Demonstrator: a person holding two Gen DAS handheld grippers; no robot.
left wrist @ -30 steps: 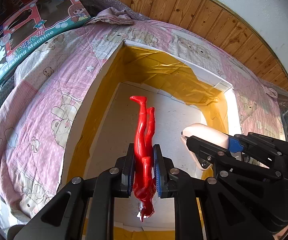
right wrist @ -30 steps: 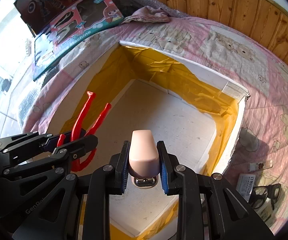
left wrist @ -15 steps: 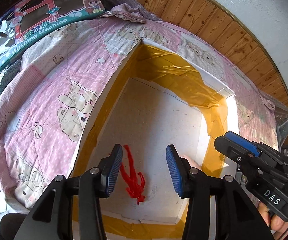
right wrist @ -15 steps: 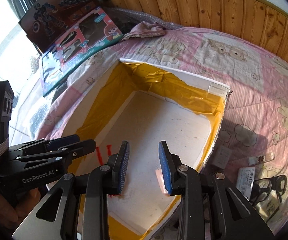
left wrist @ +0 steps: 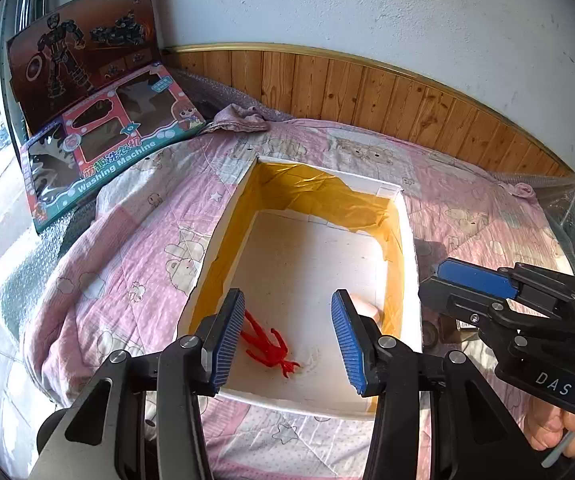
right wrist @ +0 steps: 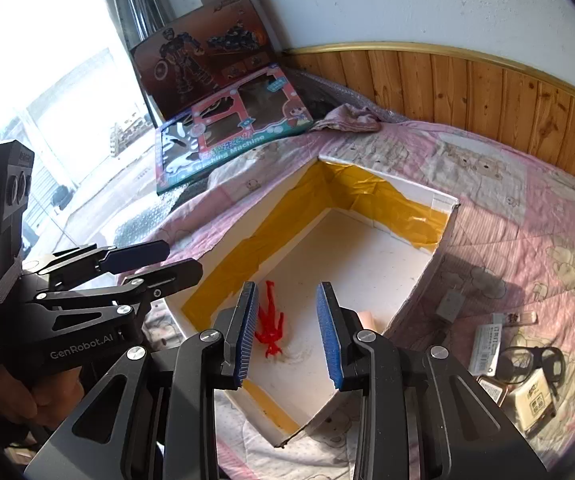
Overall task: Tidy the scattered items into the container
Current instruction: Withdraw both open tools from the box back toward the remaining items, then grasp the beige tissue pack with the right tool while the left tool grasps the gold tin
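Two hand-held black grippers with blue ribbed pads hover above a white foam box (left wrist: 410,280) lined with yellow tape, which sits on a bed covered by a pink quilt printed with bears (left wrist: 135,256). The left gripper (left wrist: 287,340) stands wide, nothing between its fingers; the right gripper (right wrist: 287,332) is likewise spread and empty.

Inside the box, a small red plastic figure (left wrist: 267,342) lies flat on the white floor near the box's near edge, towards its left wall. In the left wrist view its long axis runs on a slant, legs towards the left wall and farther in, head end towards the near edge. A pale pink rounded object (left wrist: 363,308) rests on the floor by the box's right wall, partly hidden behind the left gripper's right finger; its shape cannot be told fully.

Outside the box, on the quilt beside its right wall, lie a small grey square adapter (right wrist: 451,305), a white printed packet (right wrist: 487,346), a pair of black-framed glasses (right wrist: 527,364) and a beige packet (right wrist: 535,400). At the bed's far left corner, a teal and pink toy washing machine carton (left wrist: 103,152) leans below a dark robot toy carton (left wrist: 79,60), and a crumpled mauve cloth (left wrist: 239,120) lies at the quilt's far edge against the wood-panelled wall (left wrist: 367,96).
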